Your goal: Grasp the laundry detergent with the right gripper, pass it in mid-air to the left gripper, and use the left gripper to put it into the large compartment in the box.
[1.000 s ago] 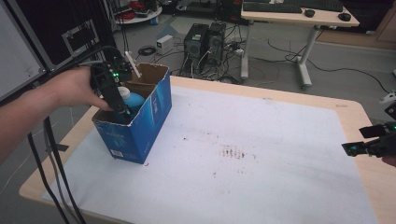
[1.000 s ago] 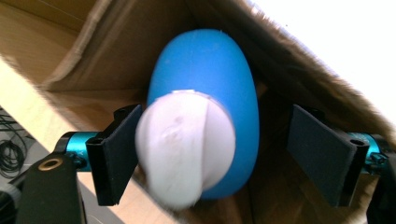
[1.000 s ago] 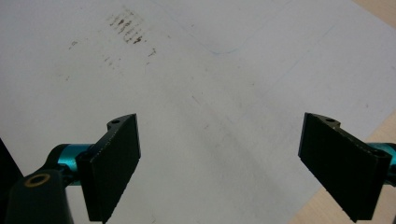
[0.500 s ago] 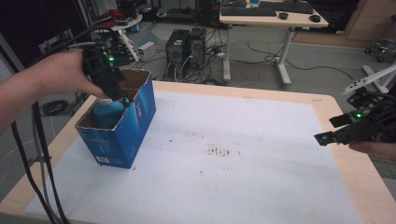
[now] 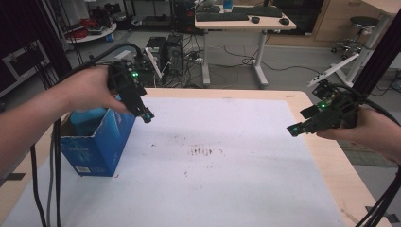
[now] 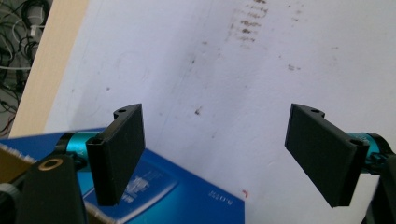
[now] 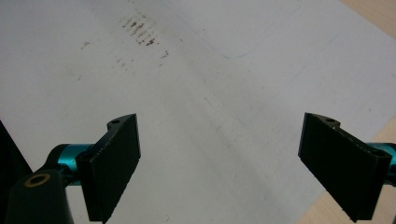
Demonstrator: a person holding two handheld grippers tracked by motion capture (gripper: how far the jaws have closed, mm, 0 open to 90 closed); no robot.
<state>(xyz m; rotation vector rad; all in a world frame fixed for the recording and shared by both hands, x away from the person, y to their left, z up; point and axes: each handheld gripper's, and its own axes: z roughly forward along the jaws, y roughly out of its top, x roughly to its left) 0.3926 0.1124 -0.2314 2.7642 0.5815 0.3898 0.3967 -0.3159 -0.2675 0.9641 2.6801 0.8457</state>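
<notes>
Left gripper [image 5: 145,115] lifted out of blue box [image 5: 97,146], now above its right rim, spread wide, empty. Box contents partly hidden. Right gripper [image 5: 294,129] wide, empty, over desk [image 5: 227,189].

Blue box [image 5: 97,146], white label low on its front, high view: print is there — too small to read.
Blue box [image 6: 187,198], pale panel on its side, left gripper view: rows of white print, blurred and upside down to the camera, no word legible.
Blue box, beside that panel: a short white string of small characters — it cannot be made out.
White sheet on the counter [image 5: 227,156]: dark smudges and a small red tick, no writing.
Black pads of both tools: no marking.
</notes>
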